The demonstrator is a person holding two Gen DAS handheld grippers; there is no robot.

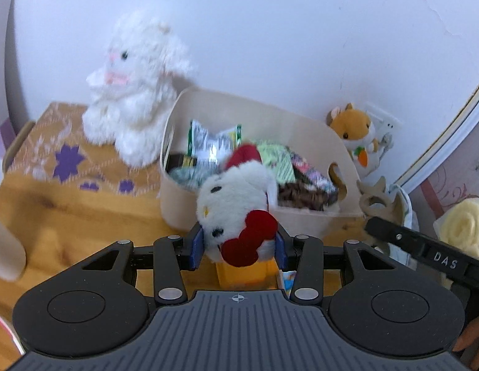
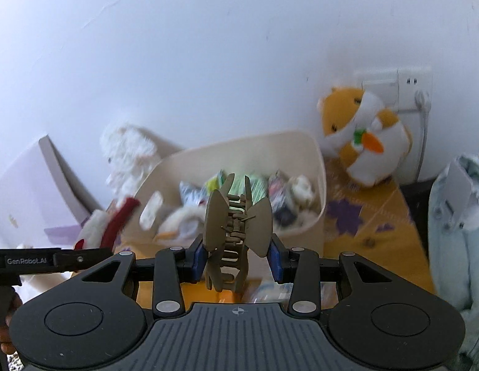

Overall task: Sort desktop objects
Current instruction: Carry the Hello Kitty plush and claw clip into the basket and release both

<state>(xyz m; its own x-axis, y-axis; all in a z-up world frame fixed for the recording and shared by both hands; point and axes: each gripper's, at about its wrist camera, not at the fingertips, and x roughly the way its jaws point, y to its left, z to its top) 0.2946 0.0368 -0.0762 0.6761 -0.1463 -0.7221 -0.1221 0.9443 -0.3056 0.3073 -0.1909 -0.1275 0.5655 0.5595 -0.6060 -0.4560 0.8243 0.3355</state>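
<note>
Left hand-held gripper (image 1: 238, 245) above patterned tablecloth (image 1: 69, 160), white wall (image 1: 270, 31) behind.

Both wrist views low over desk, facing wall, close in; shared: cream bin (image 1: 304, 130) (image 2: 239, 151), hamster plush (image 1: 353, 126) (image 2: 363, 136).

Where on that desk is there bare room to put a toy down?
Bare wood lies left of the cream bin, in front of the white bunny. The patterned cloth between bin and hamster is open too. The bin itself is crammed with packets; its right edge is crowded.
</note>
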